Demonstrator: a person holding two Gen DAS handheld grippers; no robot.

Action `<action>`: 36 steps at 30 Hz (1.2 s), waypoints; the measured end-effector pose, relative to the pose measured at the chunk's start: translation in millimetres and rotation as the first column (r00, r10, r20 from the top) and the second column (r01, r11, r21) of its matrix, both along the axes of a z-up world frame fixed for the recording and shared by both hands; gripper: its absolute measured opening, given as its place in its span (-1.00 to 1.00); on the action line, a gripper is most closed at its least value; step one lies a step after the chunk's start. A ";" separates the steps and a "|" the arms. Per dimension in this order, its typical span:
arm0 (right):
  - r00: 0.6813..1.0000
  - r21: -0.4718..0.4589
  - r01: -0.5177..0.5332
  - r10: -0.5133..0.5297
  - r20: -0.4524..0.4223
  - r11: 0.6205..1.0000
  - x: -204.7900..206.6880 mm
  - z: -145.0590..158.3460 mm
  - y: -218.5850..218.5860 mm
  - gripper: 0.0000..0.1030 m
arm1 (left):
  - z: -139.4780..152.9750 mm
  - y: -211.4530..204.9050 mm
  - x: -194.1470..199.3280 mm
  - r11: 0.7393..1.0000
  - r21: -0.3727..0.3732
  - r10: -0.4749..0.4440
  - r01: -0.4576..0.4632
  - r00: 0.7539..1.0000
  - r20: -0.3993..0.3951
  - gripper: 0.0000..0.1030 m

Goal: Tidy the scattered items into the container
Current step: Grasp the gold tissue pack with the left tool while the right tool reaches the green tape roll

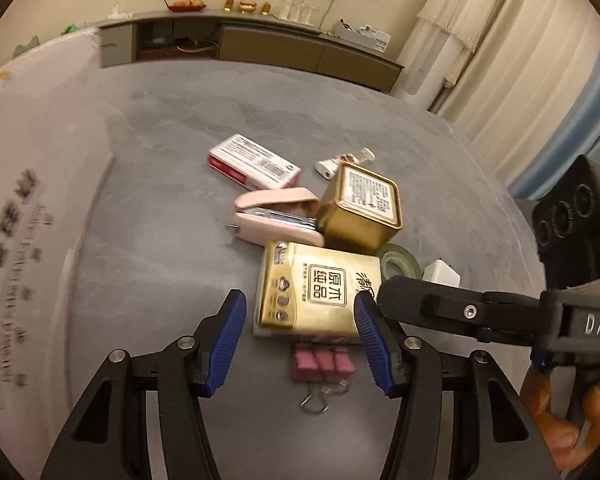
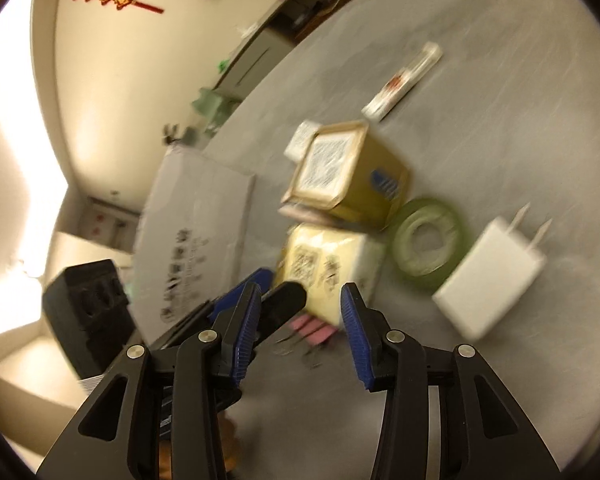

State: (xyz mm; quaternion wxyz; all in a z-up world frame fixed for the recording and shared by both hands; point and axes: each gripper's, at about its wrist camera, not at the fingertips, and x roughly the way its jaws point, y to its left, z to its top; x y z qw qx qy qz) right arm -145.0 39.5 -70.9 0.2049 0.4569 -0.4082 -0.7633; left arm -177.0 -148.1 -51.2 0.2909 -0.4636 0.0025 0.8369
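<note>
A gold tissue pack (image 1: 316, 292) lies flat on the grey table, right between the blue pads of my open left gripper (image 1: 300, 316). Pink binder clips (image 1: 324, 364) sit just under the pack's near edge. My right gripper (image 2: 300, 300) is open too, close over the tissue pack (image 2: 332, 264) and the pink clips (image 2: 312, 328). One of its black fingers (image 1: 404, 296) reaches in from the right beside my left pad. A white container (image 1: 40, 208) with black print lies at the left and shows as a flat white panel (image 2: 196, 224).
Behind the pack are a tipped gold tin (image 1: 360, 208), a pink stapler (image 1: 276, 216), a red and white box (image 1: 256, 162) and a white tube (image 1: 344, 160). A green tape roll (image 2: 428, 248) and a white charger (image 2: 492, 276) lie to the right. A low cabinet (image 1: 260, 44) stands beyond the table.
</note>
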 end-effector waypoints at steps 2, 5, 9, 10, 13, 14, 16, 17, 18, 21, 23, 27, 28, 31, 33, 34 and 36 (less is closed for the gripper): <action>1.000 0.039 -0.002 0.002 -0.019 0.999 1.7 8.0 0.6 -0.11 | 2.8 -7.6 -2.2 1.000 -0.006 0.021 -0.021 1.000 -0.015 0.13; 0.995 0.279 0.074 -0.051 -0.089 0.957 6.5 31.5 10.0 -0.11 | 5.6 -10.0 -2.9 0.999 0.019 0.038 -0.038 0.999 -0.004 0.19; 0.990 0.592 0.118 -0.044 -0.137 0.797 -0.6 39.7 9.2 -0.11 | 0.4 12.2 -3.5 1.000 0.012 0.009 -0.009 1.000 0.007 0.26; 0.992 0.615 0.099 -0.025 -0.127 0.782 -6.1 37.0 6.0 -0.12 | -3.2 18.5 -4.3 1.000 -0.002 0.003 -0.003 1.000 0.010 0.28; 0.996 0.667 0.033 0.034 -0.087 0.744 -14.1 22.1 -1.3 -0.46 | -13.4 27.3 -10.8 1.000 -0.024 -0.006 0.007 1.000 0.030 0.33; 0.996 0.685 0.024 0.045 -0.082 0.728 -13.4 19.4 -2.8 -0.51 | -13.7 24.5 -14.1 1.000 -0.017 0.003 -0.002 0.999 0.033 0.33; 0.995 0.693 -0.014 0.076 -0.059 0.720 -11.2 19.2 -9.5 -0.59 | -11.0 10.1 -21.7 0.996 -0.037 0.077 -0.077 0.997 0.007 0.33; 0.995 0.679 -0.037 0.092 -0.046 0.733 -8.4 18.9 -12.4 -0.59 | -9.4 0.7 -26.0 0.992 -0.040 0.121 -0.121 0.993 -0.002 0.33; 0.993 0.669 -0.061 0.114 -0.035 0.741 -5.2 18.4 -15.1 -0.59 | -8.4 -10.2 -31.1 0.987 -0.027 0.157 -0.157 0.987 0.008 0.32; 0.990 0.704 -0.069 0.133 -0.036 0.707 -0.4 17.8 -17.2 -0.58 | -5.3 -27.6 -36.9 0.981 0.028 0.191 -0.193 0.980 0.056 0.30; 0.991 0.728 -0.046 0.125 -0.055 0.684 -1.2 19.6 -15.9 -0.48 | 1.8 -21.9 -28.9 0.985 0.049 0.165 -0.167 0.985 0.042 0.31; 0.990 0.746 -0.044 0.130 -0.058 0.664 -7.3 14.9 -17.4 -0.35 | 1.6 19.9 -13.5 0.998 -0.033 0.045 -0.046 0.999 -0.024 0.41; 0.990 0.752 -0.050 0.133 -0.050 0.657 -9.4 12.0 -18.1 -0.40 | -1.4 28.3 -9.8 0.998 -0.060 0.023 -0.025 0.999 -0.034 0.41; 0.990 0.754 -0.053 0.133 -0.046 0.655 -8.7 8.2 -15.7 -0.42 | -11.9 34.8 -12.4 0.995 -0.099 0.024 -0.028 0.999 -0.040 0.59; 0.990 0.751 -0.057 0.132 -0.041 0.657 -9.5 8.5 -15.9 -0.43 | -13.2 30.6 -16.4 0.996 -0.079 0.040 -0.042 0.999 -0.023 0.59; 0.990 0.752 -0.057 0.133 -0.041 0.656 -8.2 8.9 -16.0 -0.44 | -13.9 29.4 -17.1 0.997 -0.070 0.043 -0.044 0.999 -0.015 0.59; 0.990 0.754 -0.061 0.137 -0.040 0.655 -7.1 9.1 -16.9 -0.44 | -14.8 26.5 -15.7 0.997 -0.063 0.039 -0.039 0.999 -0.009 0.59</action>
